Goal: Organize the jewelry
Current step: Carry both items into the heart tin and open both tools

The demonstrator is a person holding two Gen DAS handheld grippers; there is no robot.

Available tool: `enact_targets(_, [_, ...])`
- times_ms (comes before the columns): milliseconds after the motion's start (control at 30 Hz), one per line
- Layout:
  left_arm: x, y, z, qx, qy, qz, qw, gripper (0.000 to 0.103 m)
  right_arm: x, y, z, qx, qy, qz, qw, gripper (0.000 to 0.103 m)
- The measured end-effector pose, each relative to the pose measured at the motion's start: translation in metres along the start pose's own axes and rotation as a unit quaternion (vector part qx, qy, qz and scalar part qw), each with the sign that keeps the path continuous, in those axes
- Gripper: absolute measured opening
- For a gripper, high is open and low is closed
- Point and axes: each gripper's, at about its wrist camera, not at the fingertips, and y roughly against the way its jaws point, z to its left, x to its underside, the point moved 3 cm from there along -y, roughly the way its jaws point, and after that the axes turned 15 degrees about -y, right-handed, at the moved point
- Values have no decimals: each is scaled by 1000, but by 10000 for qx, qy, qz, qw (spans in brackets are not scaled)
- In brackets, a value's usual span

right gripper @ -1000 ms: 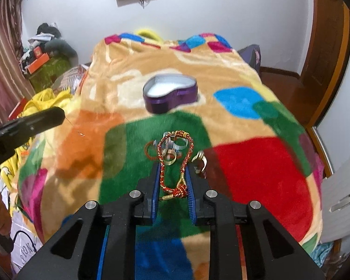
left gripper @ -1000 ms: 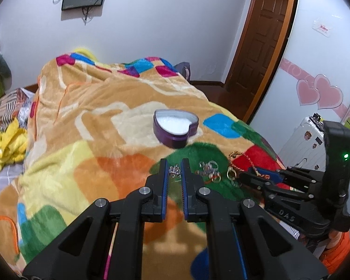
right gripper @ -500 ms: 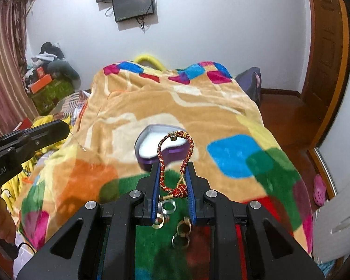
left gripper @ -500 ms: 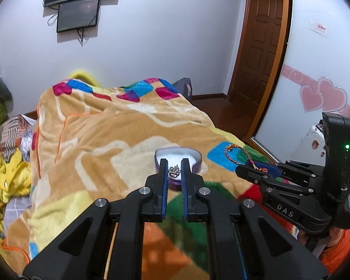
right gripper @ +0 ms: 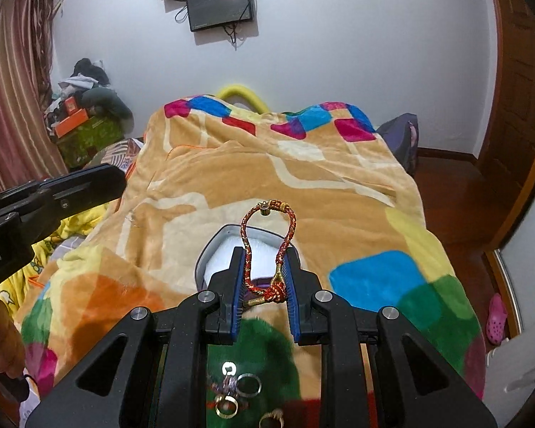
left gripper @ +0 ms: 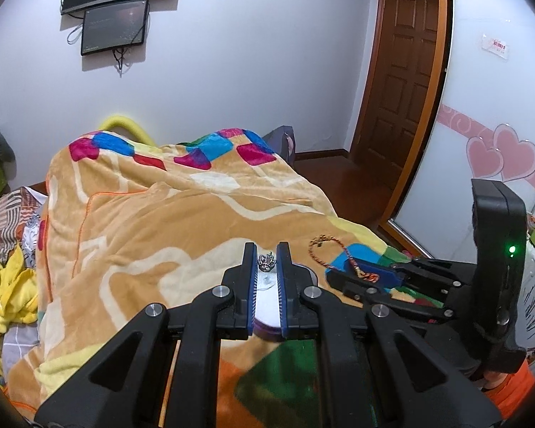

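From the left wrist view, the left gripper (left gripper: 266, 262) was clamped on a small silver ring (left gripper: 266, 262), held over the white-lined heart box (left gripper: 265, 306), with the right gripper (left gripper: 353, 278) alongside.

From the right wrist view, the right gripper (right gripper: 264, 274) pinched the knot of a red-and-gold cord bracelet (right gripper: 267, 246) above that box (right gripper: 210, 253). A few rings (right gripper: 237, 390), blurred perhaps by nearness, lay on the blanket (right gripper: 339, 192).

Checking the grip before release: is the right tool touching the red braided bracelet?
Touching. Right wrist view: right tool pads clamp the red braided bracelet.
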Motion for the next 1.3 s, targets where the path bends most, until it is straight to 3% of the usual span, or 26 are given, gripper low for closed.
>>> enact_targets(333, [6,-52,1,364,-2,466,9983,9,-4,-27,-5,-184,51,350,9992,18])
enact_targets(633, [23,-92,0,672,-156,1086,9917,9,-1,-37,-12,-171,79,562,9982,18])
enact_targets(800, [23,-95,0,703,-228,1162,9905,9,-3,-40,-12,-195,121,670,9975,19])
enact_targets(967, [20,-89,10,504,-164,1078,9928,20,-4,-49,-7,-209,258,809,9962,19])
enact_targets(1167, [20,-82,29,374,61,1020,9941,22,-3,-59,-1,-263,362,1011,9939,20])
enact_targets(1300, [22,-77,35,317,148,997,9944,32,-1,-63,6,-333,456,1151,9918,20])
